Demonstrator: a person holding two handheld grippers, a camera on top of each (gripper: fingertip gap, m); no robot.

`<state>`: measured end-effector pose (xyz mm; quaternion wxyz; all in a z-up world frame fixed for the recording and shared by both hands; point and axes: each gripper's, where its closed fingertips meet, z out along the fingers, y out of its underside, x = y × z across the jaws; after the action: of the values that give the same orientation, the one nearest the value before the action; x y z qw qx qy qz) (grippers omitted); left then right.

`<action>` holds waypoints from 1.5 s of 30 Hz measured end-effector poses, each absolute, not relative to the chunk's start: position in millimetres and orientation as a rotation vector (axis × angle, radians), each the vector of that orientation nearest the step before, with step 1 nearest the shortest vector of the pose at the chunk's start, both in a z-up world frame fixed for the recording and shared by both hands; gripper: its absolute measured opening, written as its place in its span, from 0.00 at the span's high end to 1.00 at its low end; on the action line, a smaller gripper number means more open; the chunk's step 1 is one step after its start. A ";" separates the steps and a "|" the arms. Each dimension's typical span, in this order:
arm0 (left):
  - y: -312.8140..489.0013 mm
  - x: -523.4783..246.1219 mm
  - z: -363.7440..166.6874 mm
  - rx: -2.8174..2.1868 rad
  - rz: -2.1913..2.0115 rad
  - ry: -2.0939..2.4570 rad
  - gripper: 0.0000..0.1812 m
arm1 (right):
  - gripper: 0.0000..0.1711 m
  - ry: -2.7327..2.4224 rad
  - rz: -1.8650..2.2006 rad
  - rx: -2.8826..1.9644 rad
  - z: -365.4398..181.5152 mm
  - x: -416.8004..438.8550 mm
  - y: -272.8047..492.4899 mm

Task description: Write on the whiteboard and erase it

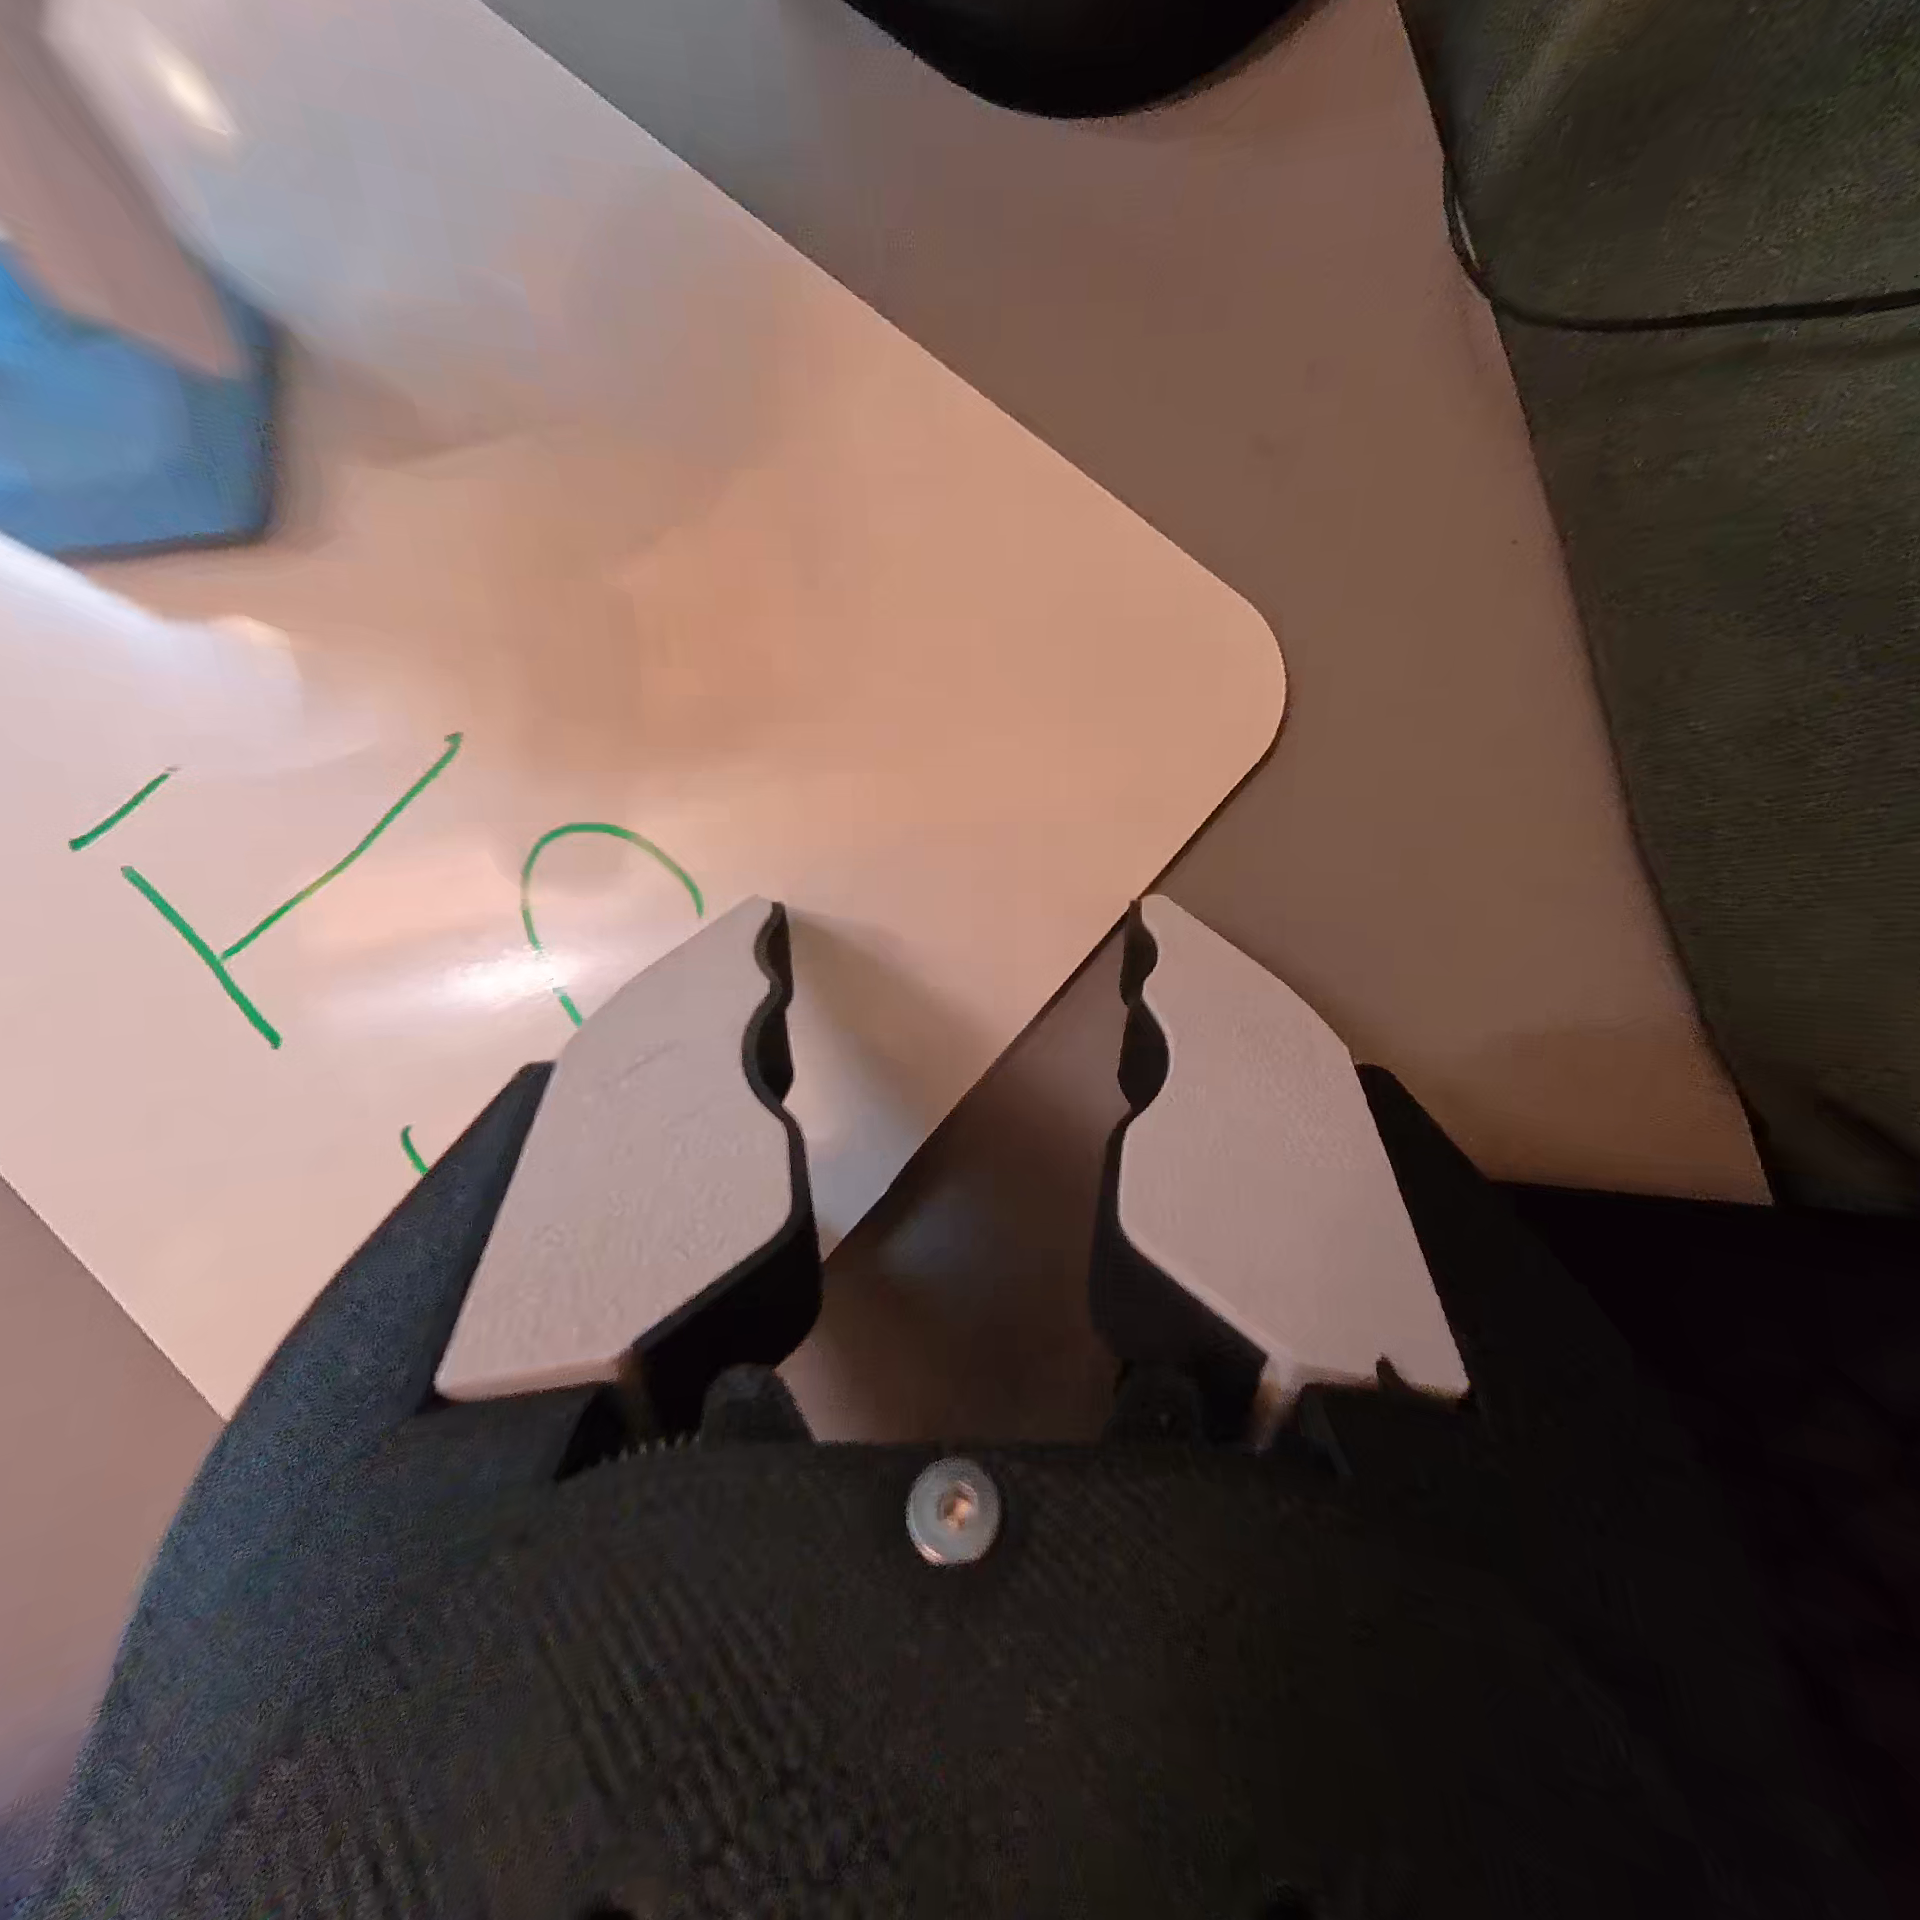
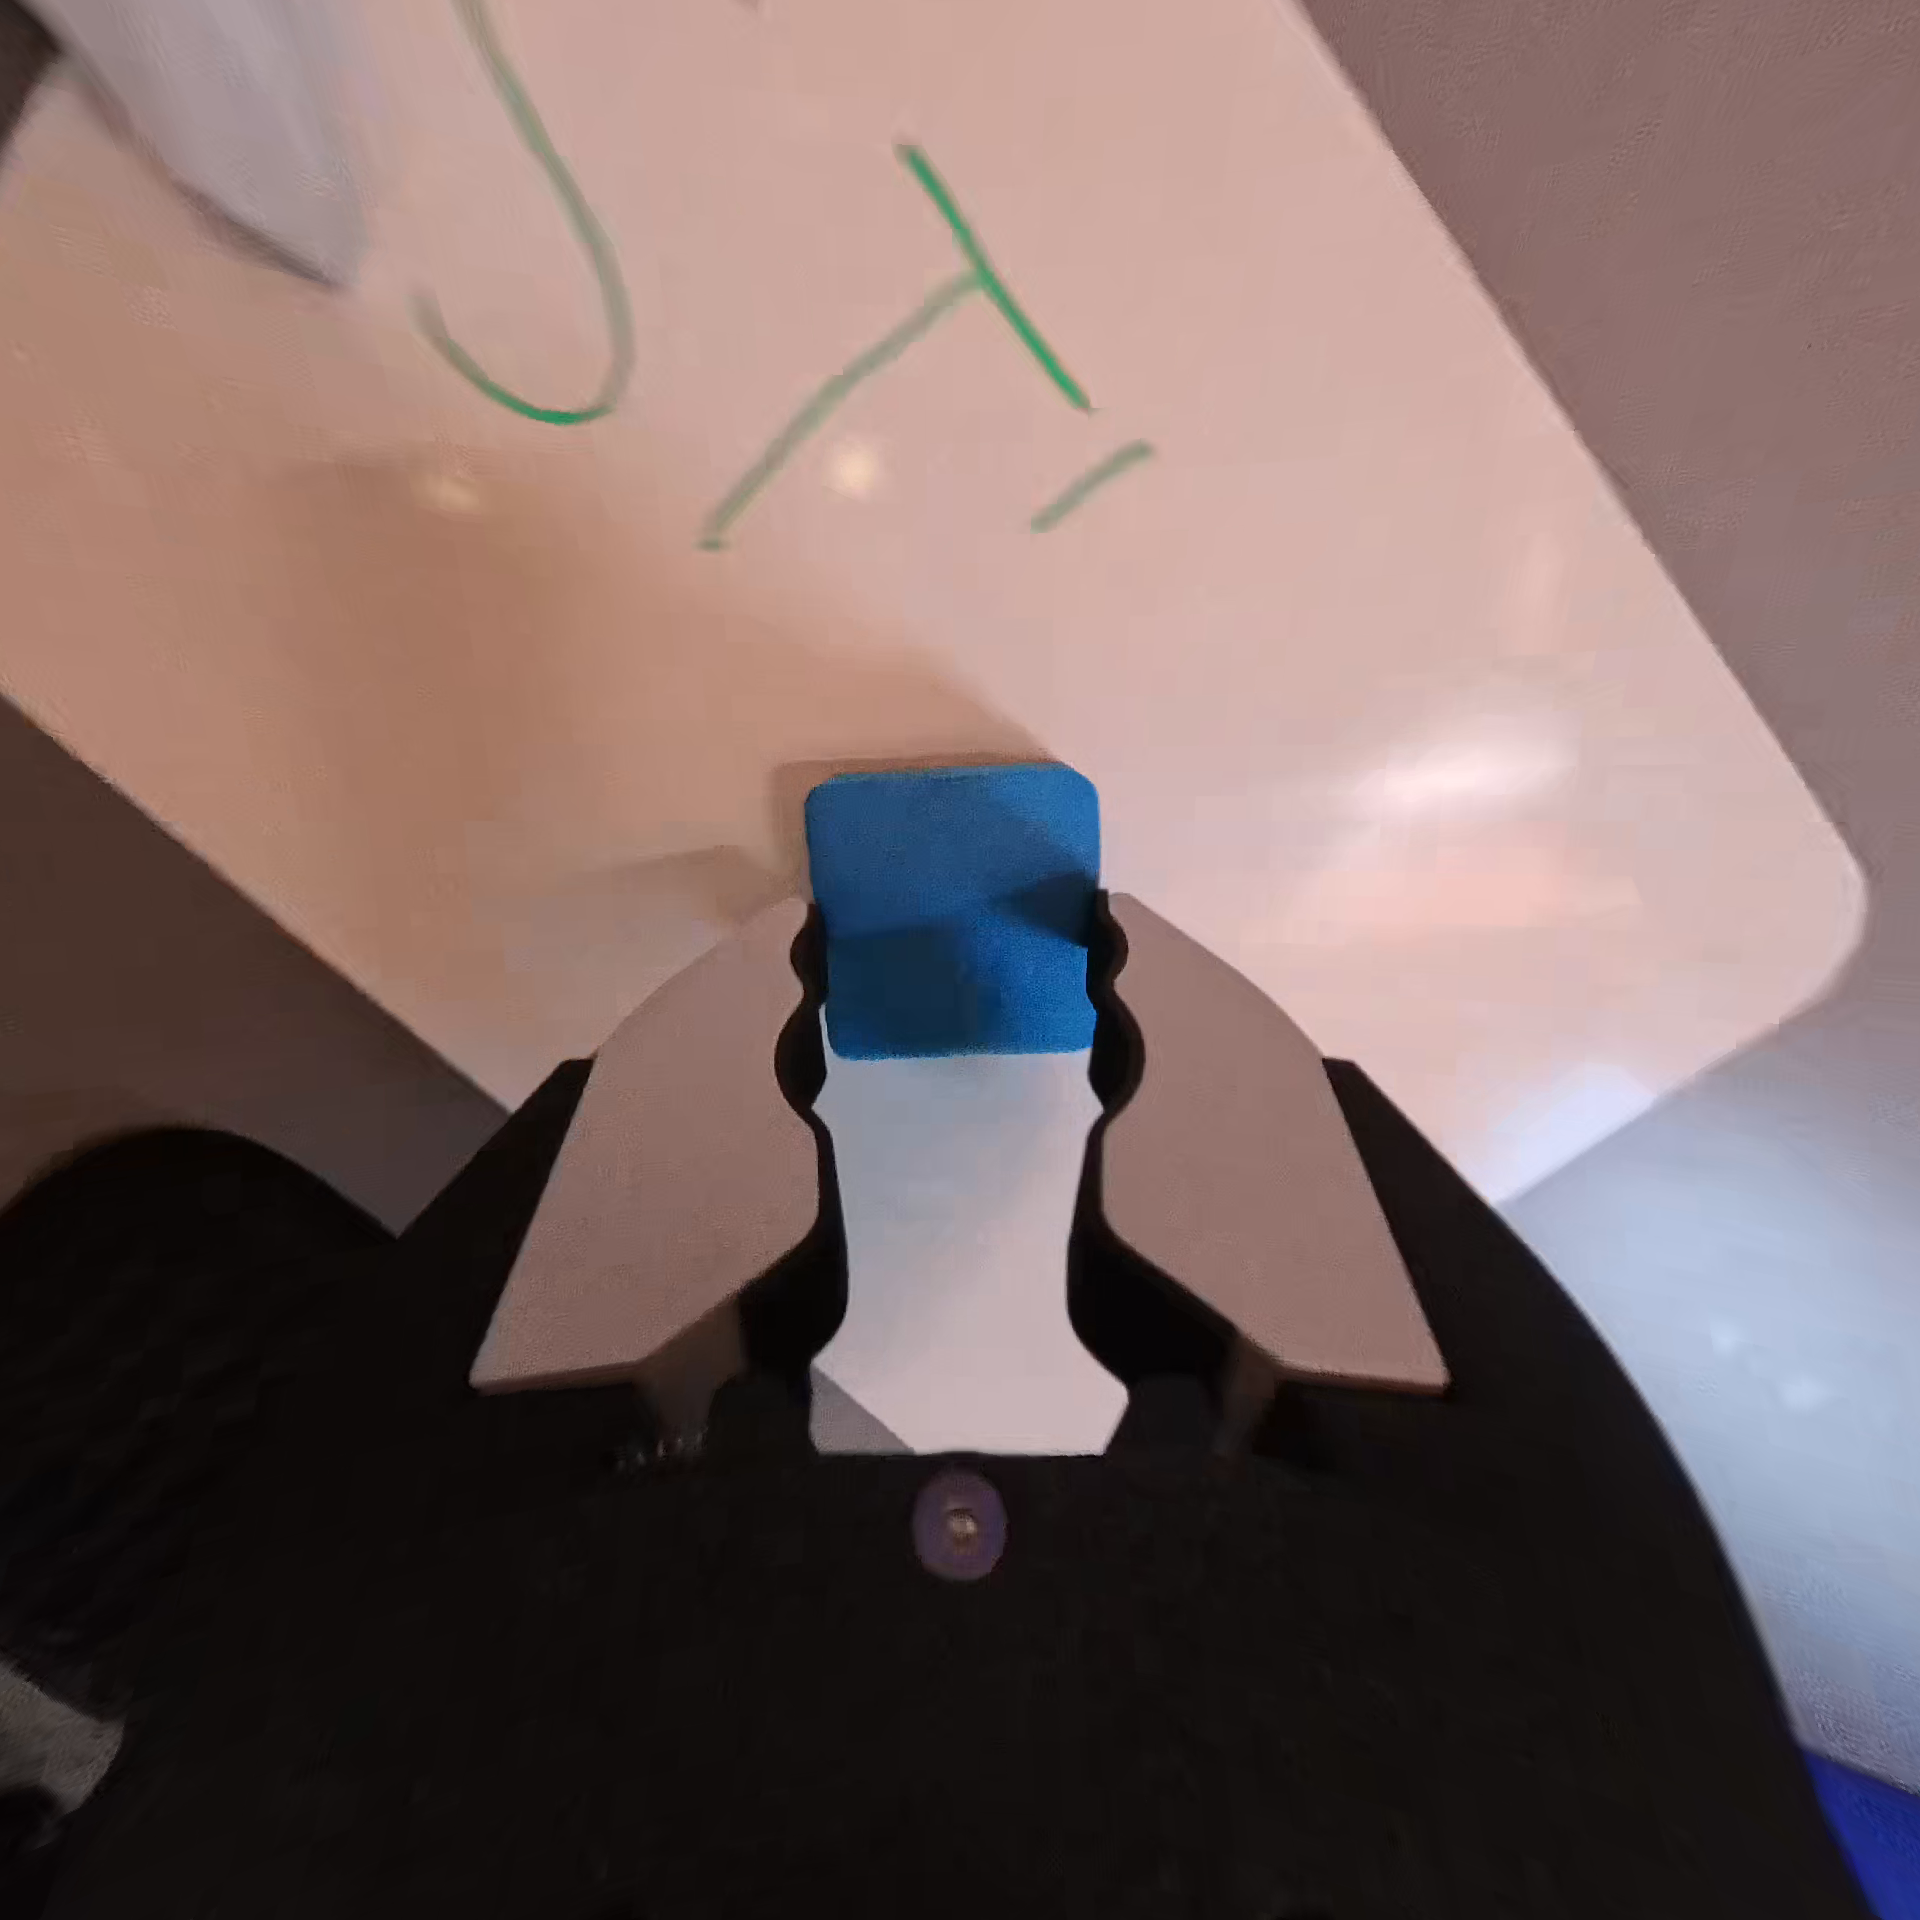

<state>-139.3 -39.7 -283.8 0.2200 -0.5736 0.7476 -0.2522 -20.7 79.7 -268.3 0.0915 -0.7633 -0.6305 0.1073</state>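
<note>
Left wrist view: the eraser (image 1: pixel 125 436) shows as a blue blur at far left on the whiteboard (image 1: pixel 727 571). Green marks (image 1: pixel 281 894) sit centre-left. The left gripper (image 1: pixel 956 914) hangs at the board's right corner, jaws spread wide, nothing between them. A table (image 1: pixel 1299 520) lies under the board, with dark green fabric (image 1: pixel 1714 520) at far right.

Right wrist view: the green marks (image 2: pixel 935 343) lie ahead on the whiteboard (image 2: pixel 1351 623), well apart from the right gripper (image 2: pixel 951 914). Its jaws are closed on the blue eraser (image 2: pixel 951 883), which sits at the fingertips. Whether the eraser touches the board cannot be told.

Step in hand, as judged: erasing, with all marks not yet wiped.

Procedure:
1. Press the eraser flat on the board.
2. Sweep forward across every stroke with overlapping passes.
3. Keep grip firm; the hold is shallow, so the eraser may twist.
4. Pin the board corner with the left gripper if the board slides.
</note>
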 end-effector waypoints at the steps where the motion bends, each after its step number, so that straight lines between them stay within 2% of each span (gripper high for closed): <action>1: -40.4 -138.9 -283.7 -1.582 -0.694 2.071 0.67 | 0.72 -1.784 0.314 -2.321 -268.2 -12.7 101.3; 4: -39.4 -138.2 -284.1 -1.589 -0.687 2.065 0.67 | 0.72 -1.685 0.422 -2.320 -268.1 -42.6 125.4; 8: -38.4 -138.1 -284.4 -1.593 -0.689 2.060 0.65 | 0.72 -2.038 0.522 -2.055 -268.1 -100.4 48.4; 10: -39.5 -138.3 -284.3 -1.584 -0.692 2.065 0.67 | 0.72 -2.159 0.429 -2.012 -268.4 -85.3 35.9; 13: -39.7 -138.2 -284.3 -1.579 -0.691 2.069 0.67 | 0.72 -1.969 0.356 -2.215 -268.8 -63.0 91.6; 15: -39.2 -138.2 -284.1 -1.579 -0.687 2.066 0.67 | 0.72 -1.883 0.371 -2.246 -268.8 -78.1 114.9; 18: -39.0 -138.6 -284.7 -1.584 -0.698 2.061 0.62 | 0.71 -2.062 0.440 -2.049 -268.8 -119.7 73.2; 20: -39.8 -143.7 -282.9 -1.544 -0.667 2.090 0.64 | 0.71 -2.142 0.422 -2.026 -268.7 -113.4 56.3; 24: -17.5 -178.5 -280.0 -1.573 -0.580 2.087 0.63 | 0.71 -2.048 0.544 -2.134 -267.3 -88.5 61.1; 31: 25.7 -210.0 -284.3 -1.735 -0.678 1.874 0.55 | 0.71 -2.010 0.467 -2.140 -259.1 -77.5 82.1; 34: 34.9 -200.0 -282.8 -1.754 -0.682 1.783 0.62 | 0.71 -1.990 0.412 -2.200 -269.6 -84.6 103.2; 36: 35.9 -198.0 -282.7 -1.761 -0.671 1.776 0.63 | 0.71 -1.977 0.487 -2.189 -270.0 -107.2 97.3; 38: 37.2 -198.6 -282.8 -1.789 -0.648 1.768 0.61 | 0.71 -2.065 0.491 -2.108 -270.0 -125.6 73.3; 41: 34.5 -198.2 -282.2 -1.781 -0.643 1.777 0.64 | 0.71 -2.201 0.484 -2.001 -269.8 -126.8 33.0; 45: 33.6 -197.0 -281.7 -1.786 -0.631 1.781 0.66 | 0.71 -2.000 0.445 -2.225 -270.0 -95.7 83.9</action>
<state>-197.0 33.6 -281.7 0.2674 -0.6620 0.6600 -0.2339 -95.7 83.9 -270.0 0.0585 -0.7344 -0.6601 0.1468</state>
